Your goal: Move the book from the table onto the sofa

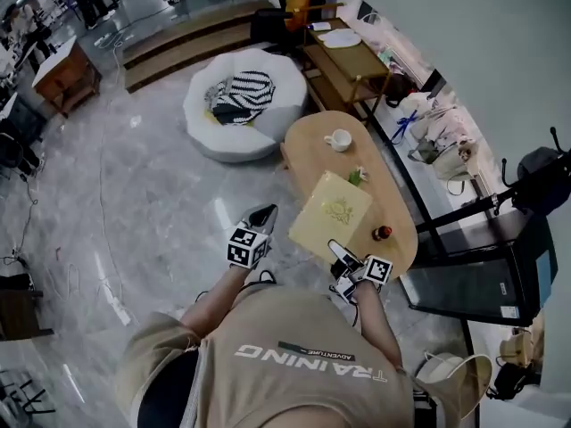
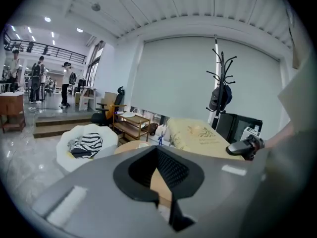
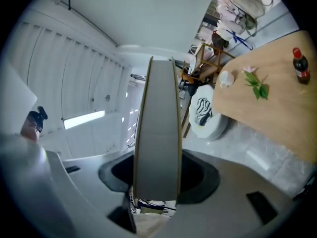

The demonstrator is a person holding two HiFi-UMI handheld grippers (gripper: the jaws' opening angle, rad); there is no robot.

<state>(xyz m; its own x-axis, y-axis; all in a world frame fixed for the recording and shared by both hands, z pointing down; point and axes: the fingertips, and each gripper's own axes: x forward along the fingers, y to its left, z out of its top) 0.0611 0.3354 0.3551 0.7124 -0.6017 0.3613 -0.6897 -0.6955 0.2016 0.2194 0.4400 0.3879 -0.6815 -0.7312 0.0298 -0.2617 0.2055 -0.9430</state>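
Note:
A pale yellow book (image 1: pixel 335 210) hangs tilted over the near end of the oval wooden table (image 1: pixel 308 150). My right gripper (image 1: pixel 341 257) is shut on its near edge. In the right gripper view the book (image 3: pixel 156 128) stands edge-on between the jaws. The left gripper view shows the book (image 2: pixel 195 135) with the right gripper (image 2: pixel 245 147) on it. My left gripper (image 1: pixel 262 217) hovers over the floor left of the table, shut and holding nothing. The sofa (image 1: pixel 223 127), a round white pouf, lies beyond it.
On the table stand a white cup (image 1: pixel 339 139), a small flower (image 1: pixel 357 176) and a little red-capped bottle (image 1: pixel 382 233). A striped cushion (image 1: pixel 243 90) lies on the sofa. A black stand (image 1: pixel 486 266) and bags (image 1: pixel 442 132) line the wall at right.

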